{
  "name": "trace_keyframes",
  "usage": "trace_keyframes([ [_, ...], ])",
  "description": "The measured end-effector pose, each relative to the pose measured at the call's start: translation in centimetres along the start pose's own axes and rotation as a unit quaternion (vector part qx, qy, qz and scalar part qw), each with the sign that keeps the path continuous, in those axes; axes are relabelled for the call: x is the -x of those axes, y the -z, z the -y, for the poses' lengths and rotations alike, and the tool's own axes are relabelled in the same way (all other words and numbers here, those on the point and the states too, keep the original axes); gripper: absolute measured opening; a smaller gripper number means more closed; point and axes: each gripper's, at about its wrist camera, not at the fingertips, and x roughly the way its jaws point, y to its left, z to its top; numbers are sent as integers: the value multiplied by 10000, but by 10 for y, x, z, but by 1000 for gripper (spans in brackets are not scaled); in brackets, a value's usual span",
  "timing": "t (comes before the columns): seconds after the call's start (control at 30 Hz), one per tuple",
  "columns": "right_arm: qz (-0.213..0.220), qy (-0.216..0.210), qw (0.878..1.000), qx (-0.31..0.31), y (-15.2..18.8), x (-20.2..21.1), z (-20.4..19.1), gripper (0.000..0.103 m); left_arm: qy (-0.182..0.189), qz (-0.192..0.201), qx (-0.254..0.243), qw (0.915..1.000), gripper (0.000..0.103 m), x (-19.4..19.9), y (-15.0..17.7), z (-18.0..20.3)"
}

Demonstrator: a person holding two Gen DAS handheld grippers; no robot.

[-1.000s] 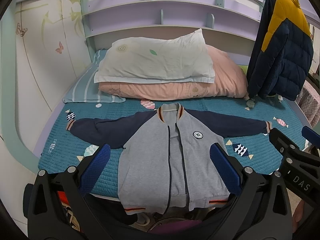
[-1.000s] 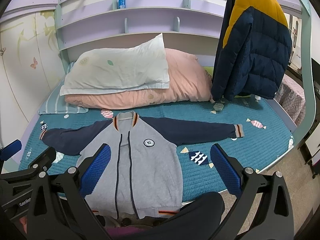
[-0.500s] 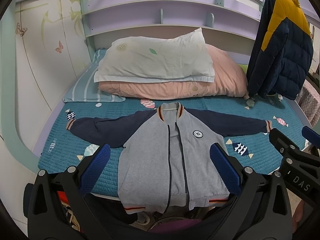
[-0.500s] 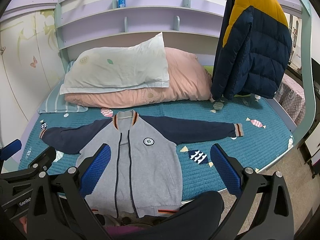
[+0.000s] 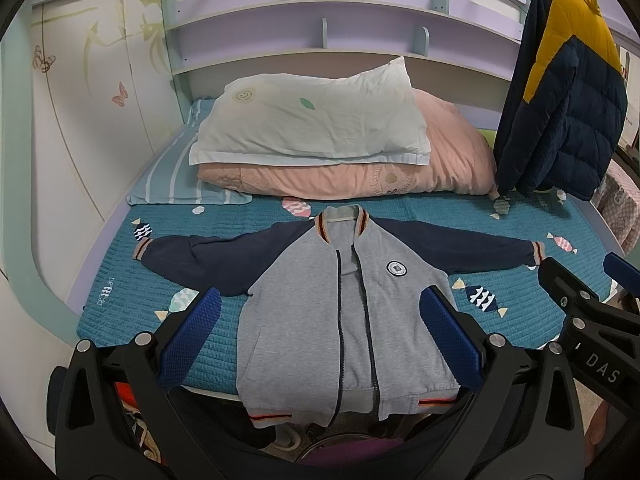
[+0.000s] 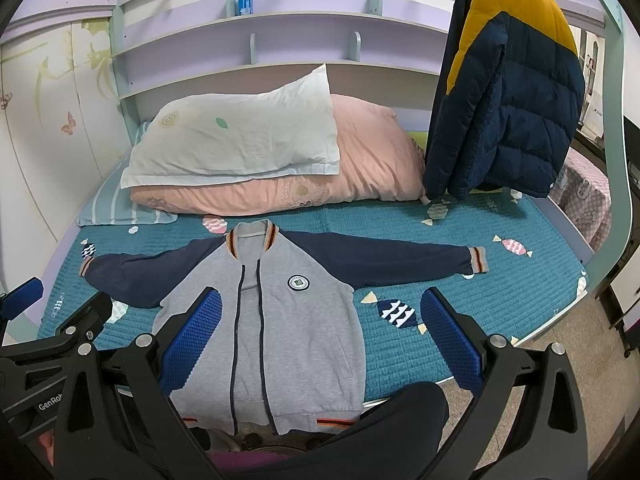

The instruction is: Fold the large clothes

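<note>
A grey zip jacket (image 5: 304,312) (image 6: 288,320) with navy sleeves lies flat and face up on the teal bed cover (image 5: 120,300) (image 6: 500,280). Both sleeves are spread out sideways, and its hem hangs over the near bed edge. My left gripper (image 5: 320,328) hovers open in front of the jacket's lower body, nothing between its blue pads (image 5: 192,332). My right gripper (image 6: 320,328) is open too, held off the bed over the jacket's right side. Each gripper shows at the other view's edge.
A white pillow (image 5: 312,120) rests on a pink quilt (image 5: 440,160) at the head of the bed. A navy and yellow puffer coat (image 5: 568,104) (image 6: 508,92) hangs at the right. Shelves (image 5: 304,16) run behind. A dark trouser leg (image 6: 380,432) shows below.
Both views have shifted slightly nearer the bed. The jacket has not moved, and both grippers stay open.
</note>
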Motion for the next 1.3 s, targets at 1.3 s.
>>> trace_keyframes([
  [1.3, -611, -128, 9978, 234, -8, -51, -42, 96, -55, -505, 238, 9984, 99, -51, 5, -41],
])
